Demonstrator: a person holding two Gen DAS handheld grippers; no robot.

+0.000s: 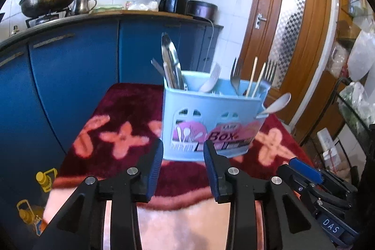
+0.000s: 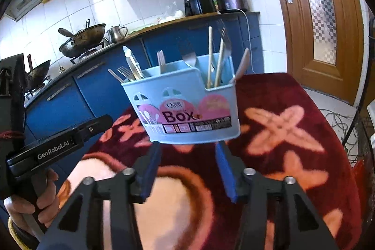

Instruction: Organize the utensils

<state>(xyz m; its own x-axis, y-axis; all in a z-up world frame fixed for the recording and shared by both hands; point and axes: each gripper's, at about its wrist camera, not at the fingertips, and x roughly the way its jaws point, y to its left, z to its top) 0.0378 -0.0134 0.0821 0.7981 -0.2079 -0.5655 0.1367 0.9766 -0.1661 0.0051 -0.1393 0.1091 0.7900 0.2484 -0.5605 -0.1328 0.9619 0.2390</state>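
1. Left wrist view: our left gripper [image 1: 183, 151] hangs with its jaws parted and nothing between them, just short of the light-blue cutlery caddy [image 1: 211, 123], which stands on the maroon flowered blanket [image 1: 121, 109]. In the caddy's left compartment we see steel tongs [image 1: 172, 62]; further right stand a white plastic fork [image 1: 212, 79], a steel fork [image 1: 235, 76] and pale chopsticks [image 1: 254, 76]. A white spoon [image 1: 277, 103] leans out over the caddy's right corner. Our right gripper [image 1: 304, 166] shows low to the caddy's right.

2. Right wrist view: the right gripper [image 2: 187, 147] is likewise open and empty, its blue pads [image 2: 152, 163] just below the caddy [image 2: 187, 109] base. Here the chopsticks [image 2: 211, 57] fill the right compartment.

3. We judge nearly everything sorted already; that leaning spoon looks like the piece left. To do it well, we should steady the caddy's left wall with one claw, pinch the spoon near its bowl with the other, and stand it upright among like pieces without tipping the light caddy.
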